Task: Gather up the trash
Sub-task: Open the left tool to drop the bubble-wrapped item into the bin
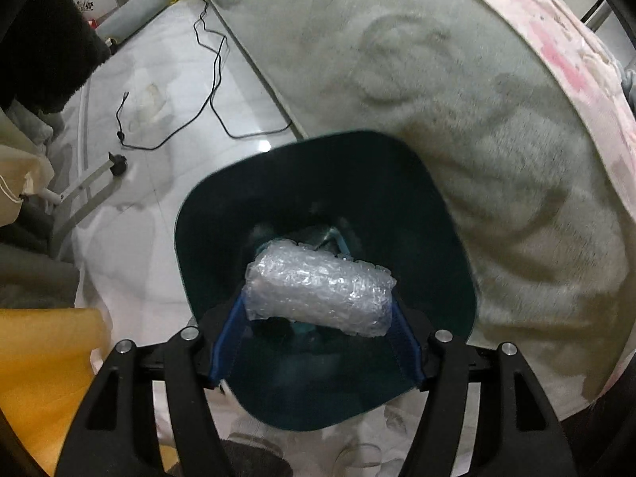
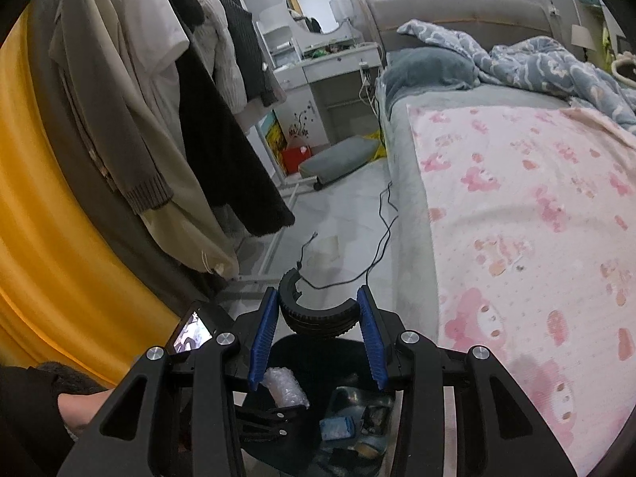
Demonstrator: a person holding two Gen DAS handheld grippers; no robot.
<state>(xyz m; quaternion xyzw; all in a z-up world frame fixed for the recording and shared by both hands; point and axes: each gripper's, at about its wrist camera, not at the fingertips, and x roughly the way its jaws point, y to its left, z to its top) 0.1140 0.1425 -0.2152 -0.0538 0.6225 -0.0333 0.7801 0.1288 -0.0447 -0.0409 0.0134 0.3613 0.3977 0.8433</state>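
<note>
Bubble wrap (image 1: 318, 290) low-centre, clamped in left gripper (image 1: 316, 328) over bin (image 1: 437, 238); right gripper (image 2: 318, 332) clamped on black ring (image 2: 318, 318); neither dropped yet.

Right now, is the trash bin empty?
No. The bin already holds scraps, with a blue packet at the bottom.

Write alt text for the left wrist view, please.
A two-finger left gripper holds a roll of bubble wrap over an open dark bin. The bin stands on a pale floor beside a grey bed cover, with a black cable trailing nearby.
</note>
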